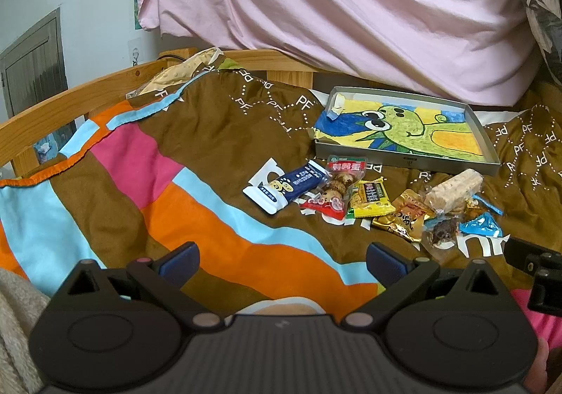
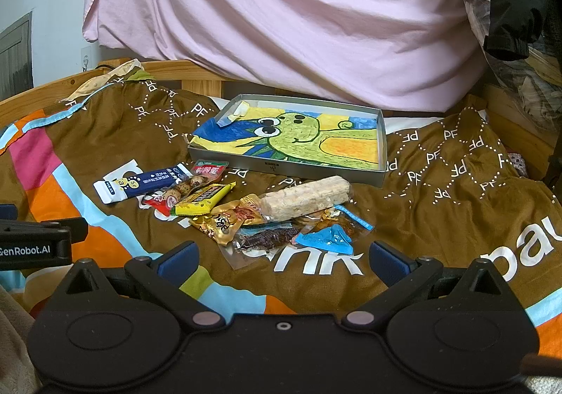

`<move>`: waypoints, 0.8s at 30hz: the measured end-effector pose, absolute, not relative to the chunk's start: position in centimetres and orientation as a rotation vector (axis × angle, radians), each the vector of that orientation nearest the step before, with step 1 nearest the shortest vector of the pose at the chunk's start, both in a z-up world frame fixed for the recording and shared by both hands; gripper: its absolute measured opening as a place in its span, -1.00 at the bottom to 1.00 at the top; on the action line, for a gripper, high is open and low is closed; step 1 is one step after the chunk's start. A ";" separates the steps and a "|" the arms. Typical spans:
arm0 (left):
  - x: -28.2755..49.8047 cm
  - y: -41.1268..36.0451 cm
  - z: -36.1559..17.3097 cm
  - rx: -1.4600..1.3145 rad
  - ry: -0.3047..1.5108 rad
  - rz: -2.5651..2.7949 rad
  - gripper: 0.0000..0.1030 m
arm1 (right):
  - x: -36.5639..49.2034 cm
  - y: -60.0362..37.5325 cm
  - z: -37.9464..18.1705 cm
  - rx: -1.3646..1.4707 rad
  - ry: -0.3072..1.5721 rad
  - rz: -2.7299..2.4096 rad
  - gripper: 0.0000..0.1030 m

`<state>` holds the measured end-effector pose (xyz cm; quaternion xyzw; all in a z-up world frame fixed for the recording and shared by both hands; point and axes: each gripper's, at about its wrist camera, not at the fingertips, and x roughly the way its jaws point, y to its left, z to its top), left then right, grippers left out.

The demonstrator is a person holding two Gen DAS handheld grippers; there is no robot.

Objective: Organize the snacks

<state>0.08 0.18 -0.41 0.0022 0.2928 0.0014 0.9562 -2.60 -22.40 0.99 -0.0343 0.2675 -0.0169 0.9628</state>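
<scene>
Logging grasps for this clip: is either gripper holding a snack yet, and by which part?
Nothing is held. The left gripper and right gripper are both open, short of the snacks.

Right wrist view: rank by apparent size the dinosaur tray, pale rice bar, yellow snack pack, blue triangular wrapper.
Largest to smallest, as they look:
1. dinosaur tray
2. pale rice bar
3. yellow snack pack and blue triangular wrapper: too alike to rank, and the wrapper lies nearer the camera.

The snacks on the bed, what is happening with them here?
A person holds two grippers over a brown patterned blanket. Wrapped snacks lie in a loose row there, from a navy-and-white packet to a pale rice bar in clear wrap. Behind them a shallow grey tray with a green cartoon drawing holds no snacks yet. The left gripper and right gripper are both open, holding nothing.
</scene>
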 end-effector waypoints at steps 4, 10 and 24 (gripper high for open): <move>0.1 0.2 -0.4 0.005 0.595 0.002 0.99 | -2.6 -22.4 1.0 -0.069 0.542 -0.034 0.99; 0.1 0.2 -0.5 0.006 0.596 0.001 0.99 | -2.6 -22.4 1.0 -0.069 0.542 -0.034 0.99; 0.1 0.1 -0.5 0.008 0.599 0.003 0.99 | -2.5 -22.5 1.0 -0.070 0.543 -0.035 0.99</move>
